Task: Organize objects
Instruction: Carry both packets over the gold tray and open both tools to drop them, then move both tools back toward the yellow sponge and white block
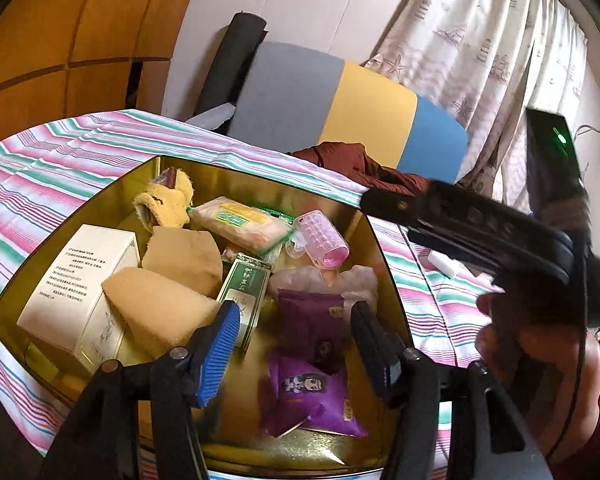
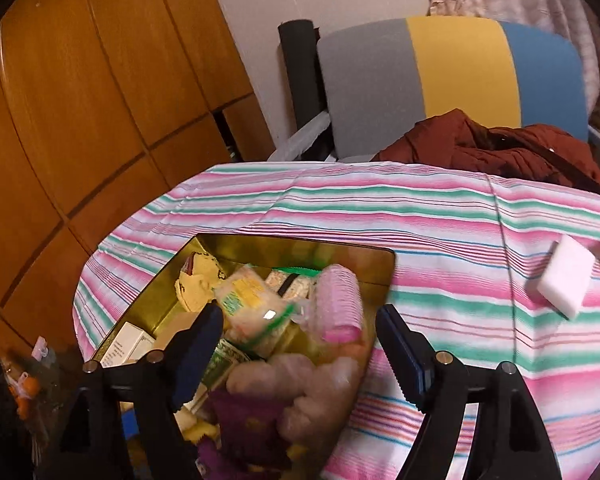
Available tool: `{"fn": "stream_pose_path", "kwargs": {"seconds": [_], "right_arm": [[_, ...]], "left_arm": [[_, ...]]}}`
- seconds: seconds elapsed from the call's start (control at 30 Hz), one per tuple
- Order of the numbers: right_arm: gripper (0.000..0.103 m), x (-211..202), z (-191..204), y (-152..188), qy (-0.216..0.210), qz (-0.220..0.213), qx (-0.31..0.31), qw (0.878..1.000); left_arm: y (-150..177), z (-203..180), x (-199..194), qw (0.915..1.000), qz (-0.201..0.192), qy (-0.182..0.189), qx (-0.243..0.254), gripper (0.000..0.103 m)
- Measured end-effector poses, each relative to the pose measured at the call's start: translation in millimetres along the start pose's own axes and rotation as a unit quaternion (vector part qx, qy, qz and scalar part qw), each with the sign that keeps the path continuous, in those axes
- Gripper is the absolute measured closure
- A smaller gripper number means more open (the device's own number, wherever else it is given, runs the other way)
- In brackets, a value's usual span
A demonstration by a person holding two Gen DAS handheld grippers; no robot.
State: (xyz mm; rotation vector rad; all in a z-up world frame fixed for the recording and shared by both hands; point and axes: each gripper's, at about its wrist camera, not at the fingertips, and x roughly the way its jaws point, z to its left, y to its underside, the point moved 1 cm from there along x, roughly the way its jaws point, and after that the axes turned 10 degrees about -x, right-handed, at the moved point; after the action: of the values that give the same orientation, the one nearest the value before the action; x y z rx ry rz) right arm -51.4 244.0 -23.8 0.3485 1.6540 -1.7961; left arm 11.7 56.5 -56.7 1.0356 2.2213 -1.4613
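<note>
A gold tin point(image 1: 376, 240) sits on the striped cloth and holds several items: a white box point(image 1: 80, 280), tan sponges point(image 1: 160, 304), a green packet point(image 1: 244, 288), a pink hair roller point(image 1: 320, 240), purple sachets point(image 1: 312, 392) and a yellow plush point(image 1: 168, 200). My left gripper point(image 1: 292, 340) is open and empty above the tin's near part. My right gripper point(image 2: 296, 356) is open and empty over the tin's right side point(image 2: 380, 264), near the pink roller point(image 2: 340, 304). It also shows in the left wrist view point(image 1: 480, 228). A white eraser block point(image 2: 566, 276) lies on the cloth to the right.
The striped cloth point(image 2: 440, 216) covers the table. A chair with a grey, yellow and blue back point(image 2: 452, 72) stands behind it with a dark red garment point(image 2: 500, 148) on it. A wooden wardrobe point(image 2: 80, 100) is at left, curtains point(image 1: 480, 40) at right.
</note>
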Motion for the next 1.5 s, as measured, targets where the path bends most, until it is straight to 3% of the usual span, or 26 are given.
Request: {"fn": "stream_pose_path", "kwargs": {"seconds": [0.43, 1.03, 1.2, 1.33, 1.4, 1.5], "right_arm": [[0.019, -40.9, -21.3, 24.2, 0.007, -0.01, 0.023, 1.0], [0.018, -65.2, -87.5, 67.7, 0.083, 0.019, 0.041, 0.996], [0.018, -72.0, -121.9, 78.0, 0.11, 0.026, 0.059, 0.992], [0.017, -78.1, -159.1, 78.0, 0.143, 0.028, 0.07, 0.987], [0.017, -82.3, -184.7, 70.8, 0.171, 0.024, 0.079, 0.982], [0.016, -88.2, -228.4, 53.6, 0.219, 0.014, 0.103, 0.97]], "left_arm": [[13.4, -27.5, -4.3, 0.9997, 0.0, 0.015, 0.02, 0.036], [45.4, -79.0, 2.9, 0.9935, 0.045, 0.046, 0.094, 0.036], [53.9, -98.0, 9.4, 0.9893, 0.066, 0.06, 0.116, 0.036], [57.0, -112.4, 13.5, 0.9878, 0.063, 0.049, 0.134, 0.029], [55.7, -117.2, 11.5, 0.9869, 0.067, 0.072, 0.128, 0.029], [57.0, -126.9, 8.4, 0.9863, 0.057, 0.072, 0.137, 0.028]]}}
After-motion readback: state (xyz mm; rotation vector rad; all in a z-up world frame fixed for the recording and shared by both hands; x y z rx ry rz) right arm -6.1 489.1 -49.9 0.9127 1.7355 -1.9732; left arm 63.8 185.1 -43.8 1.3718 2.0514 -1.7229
